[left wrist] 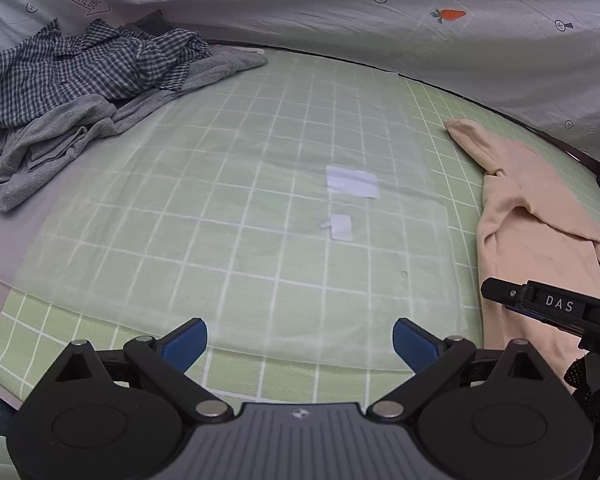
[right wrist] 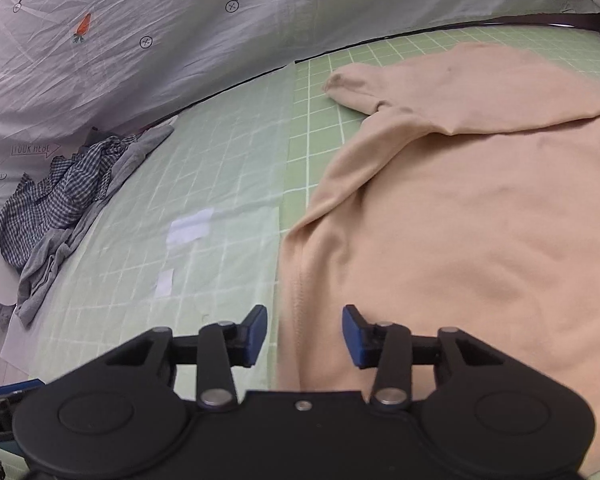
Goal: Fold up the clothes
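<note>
A peach sweater (right wrist: 460, 208) lies spread on the green grid mat (right wrist: 228, 184), one sleeve folded across its top. In the left wrist view it lies at the right (left wrist: 540, 232). My right gripper (right wrist: 305, 336) is open, its jaws either side of the sweater's left hem edge, just above it. My left gripper (left wrist: 300, 344) is open and empty over the bare mat (left wrist: 260, 200), left of the sweater. The right gripper's body (left wrist: 556, 308) shows at the right edge of the left wrist view.
A checked shirt (left wrist: 92, 68) lies crumpled on a grey garment (left wrist: 60, 144) at the far left of the mat. White tape patches (left wrist: 352, 184) mark the mat's middle. A printed grey sheet (left wrist: 340, 20) hangs behind.
</note>
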